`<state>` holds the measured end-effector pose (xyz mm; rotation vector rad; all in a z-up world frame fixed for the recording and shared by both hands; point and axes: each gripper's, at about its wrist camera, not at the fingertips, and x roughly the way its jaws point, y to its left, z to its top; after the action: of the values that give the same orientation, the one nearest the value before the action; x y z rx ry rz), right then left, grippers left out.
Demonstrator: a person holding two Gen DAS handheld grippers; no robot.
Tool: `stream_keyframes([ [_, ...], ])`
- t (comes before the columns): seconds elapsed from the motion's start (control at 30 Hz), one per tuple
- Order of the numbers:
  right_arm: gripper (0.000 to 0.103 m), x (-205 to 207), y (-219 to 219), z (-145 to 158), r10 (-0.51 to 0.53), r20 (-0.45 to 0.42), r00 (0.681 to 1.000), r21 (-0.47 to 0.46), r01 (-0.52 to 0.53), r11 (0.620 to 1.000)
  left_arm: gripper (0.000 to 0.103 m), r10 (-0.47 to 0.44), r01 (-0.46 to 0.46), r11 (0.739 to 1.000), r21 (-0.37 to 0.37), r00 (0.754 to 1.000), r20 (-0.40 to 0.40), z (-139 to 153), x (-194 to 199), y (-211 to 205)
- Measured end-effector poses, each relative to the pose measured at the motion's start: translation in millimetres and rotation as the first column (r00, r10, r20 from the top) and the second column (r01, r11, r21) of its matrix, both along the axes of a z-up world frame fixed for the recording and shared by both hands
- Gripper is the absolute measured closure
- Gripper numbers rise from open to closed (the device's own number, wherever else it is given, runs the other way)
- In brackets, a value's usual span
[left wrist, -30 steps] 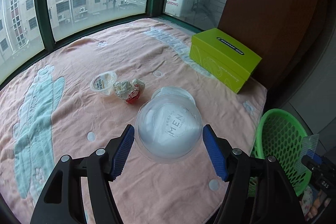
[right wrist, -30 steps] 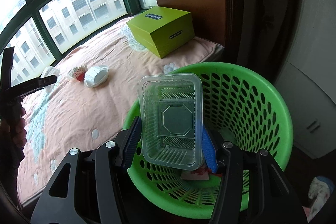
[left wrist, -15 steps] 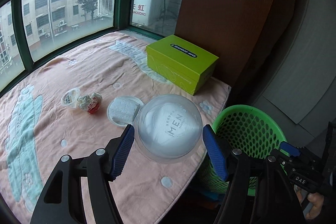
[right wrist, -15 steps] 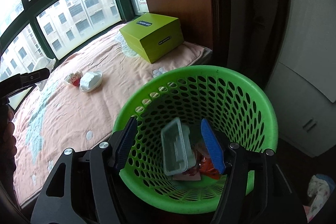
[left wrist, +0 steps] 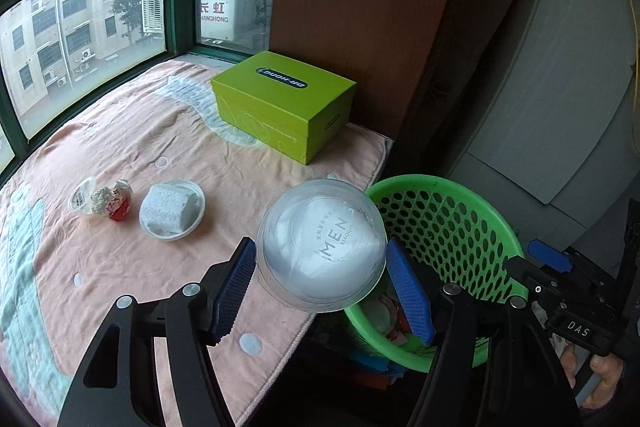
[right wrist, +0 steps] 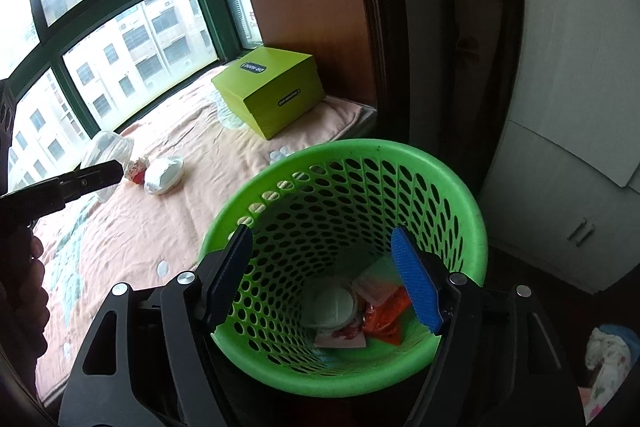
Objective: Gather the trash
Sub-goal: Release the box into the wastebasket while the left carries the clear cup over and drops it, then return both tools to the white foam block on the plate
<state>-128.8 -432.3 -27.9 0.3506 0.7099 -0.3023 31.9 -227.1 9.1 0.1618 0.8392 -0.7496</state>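
Round clear plastic container (left wrist: 322, 245), printed lid facing the camera, clamped between the left tool (left wrist: 322, 283) pads beside the green perforated plastic basket (left wrist: 448, 223) rim, poised for dropping; right tool (right wrist: 324, 277) wide apart, empty, above basket litter (right wrist: 360, 311)

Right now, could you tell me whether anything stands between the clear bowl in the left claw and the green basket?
Nothing visible blocks it. The clear bowl sits beside the green basket, whose mouth is open; the right claw hovers open over it.
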Motion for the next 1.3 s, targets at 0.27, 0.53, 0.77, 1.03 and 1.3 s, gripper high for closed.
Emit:
stream_keyframes([
  [0.27,0.029,-21.1,-21.9,2.2,-0.066,0.016,0.998,0.018,0.065,0.998,0.038,-0.082,0.083,0.996,0.034,0.996,-0.038,-17.8,-17.4,-41.1],
  [0.53,0.028,-27.8,-31.6,-0.4,-0.087,0.013,0.996,0.037,0.087,0.996,0.037,-0.142,0.145,0.989,0.035,0.987,-0.072,-31.0,-26.9,-62.3],
  [0.77,0.028,-21.3,-27.4,-2.1,-0.068,0.008,0.998,0.042,0.067,0.997,0.024,-0.142,0.144,0.989,0.017,0.987,-0.079,-37.3,-26.0,-62.1],
  [1.03,0.026,-3.6,-11.0,-0.2,-0.005,0.006,1.0,0.037,0.005,0.999,0.024,-0.047,0.048,0.999,0.021,0.997,-0.066,-30.3,-6.7,-24.6],
  [1.3,0.021,26.7,15.6,5.5,0.084,0.009,0.996,0.021,-0.084,0.996,0.023,0.102,-0.099,0.994,0.044,0.994,-0.049,-28.2,27.7,33.1],
])
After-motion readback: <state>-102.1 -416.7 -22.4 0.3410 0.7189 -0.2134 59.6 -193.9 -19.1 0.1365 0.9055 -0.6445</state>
